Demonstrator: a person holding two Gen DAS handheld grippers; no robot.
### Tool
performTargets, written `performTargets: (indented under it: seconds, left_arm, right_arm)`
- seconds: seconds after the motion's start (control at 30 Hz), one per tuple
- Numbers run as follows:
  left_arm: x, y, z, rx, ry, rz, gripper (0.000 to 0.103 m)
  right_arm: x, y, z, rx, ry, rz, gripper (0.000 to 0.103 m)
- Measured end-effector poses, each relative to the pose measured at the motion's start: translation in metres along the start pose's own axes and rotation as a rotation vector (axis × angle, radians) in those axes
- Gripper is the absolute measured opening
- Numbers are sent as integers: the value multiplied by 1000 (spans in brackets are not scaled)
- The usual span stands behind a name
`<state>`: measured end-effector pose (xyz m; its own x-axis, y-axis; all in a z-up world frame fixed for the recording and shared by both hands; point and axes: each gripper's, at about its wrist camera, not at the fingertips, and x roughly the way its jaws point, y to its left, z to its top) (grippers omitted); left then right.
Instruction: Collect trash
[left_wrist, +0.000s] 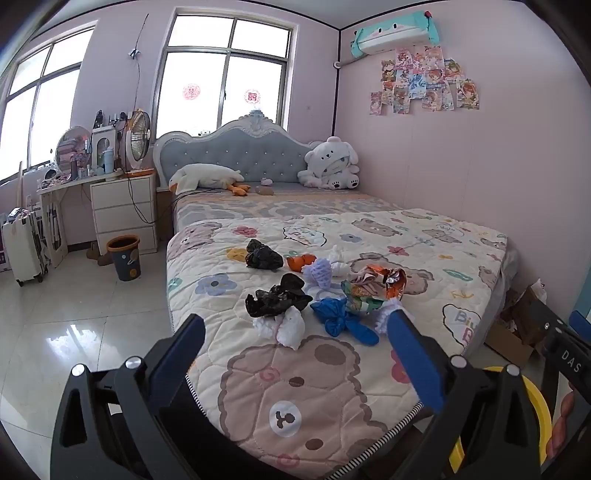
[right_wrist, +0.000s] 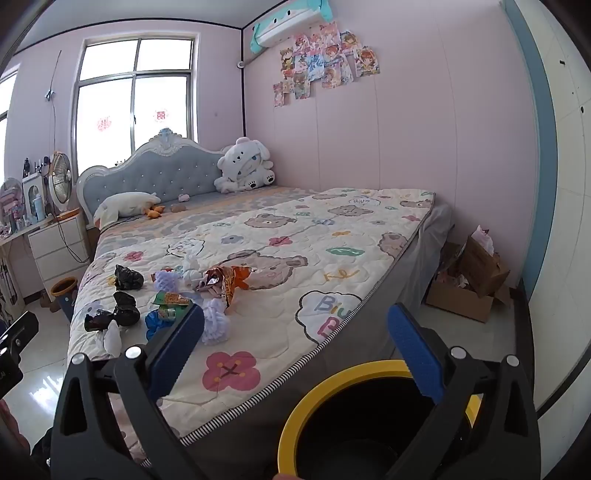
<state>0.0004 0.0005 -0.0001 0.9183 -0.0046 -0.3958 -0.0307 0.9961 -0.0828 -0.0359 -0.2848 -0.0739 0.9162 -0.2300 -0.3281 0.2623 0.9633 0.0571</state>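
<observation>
Currently the left gripper (left_wrist: 295, 350) and the right gripper (right_wrist: 295, 339) both stand spread as wide as they go, holding nothing and touching nothing, each hovering over the foot of the bed (left_wrist: 461, 258). On the bear-print quilt, at about twelve o'clock from the left gripper, lies the trash: two crumpled black bags (left_wrist: 277, 295), a blue bag (left_wrist: 343, 317), white tissue (left_wrist: 288, 325), a foil snack wrapper (left_wrist: 373, 284) and purple foam netting (left_wrist: 319, 271). At six o'clock from the right gripper sits a yellow-rimmed black bin (right_wrist: 314, 398), its inside too dark to tell its contents, while a small dark wastebasket (left_wrist: 125, 256) stands at ten o'clock on the floor, and an open cardboard box (right_wrist: 469, 291) at two o'clock holds crumpled paper.
</observation>
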Motion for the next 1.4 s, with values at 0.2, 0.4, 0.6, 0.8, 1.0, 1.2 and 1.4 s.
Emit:
performTargets:
  seconds: [0.2,0.4,0.6,0.8,1.0,1.2,1.4]
  left_arm:
    - [6,3,-1,14,-7,-2,95]
    - [0,-2,-2,11,-14,6,95]
    - [5,0,-6,9,-8,4,95]
    - [6,3,-8,6,-3,12,95]
    - [6,2,-8,7,0,16,95]
    - [8,1,-10,7,4,17,95]
    - [9,1,-11,6,6,16,95]
  right_arm:
    - [-1,0,0,-2,-4,-3,95]
    - [1,1,-1,-2,-1,-5,95]
    - [0,2,-1,-2,-1,0,95]
    - [-1,1,0,-1,1,1,95]
    - [1,2,-2,-1,2,1,95]
    - [0,2,-2,1,4,2,95]
    - [0,2,-2,1,6,2,95]
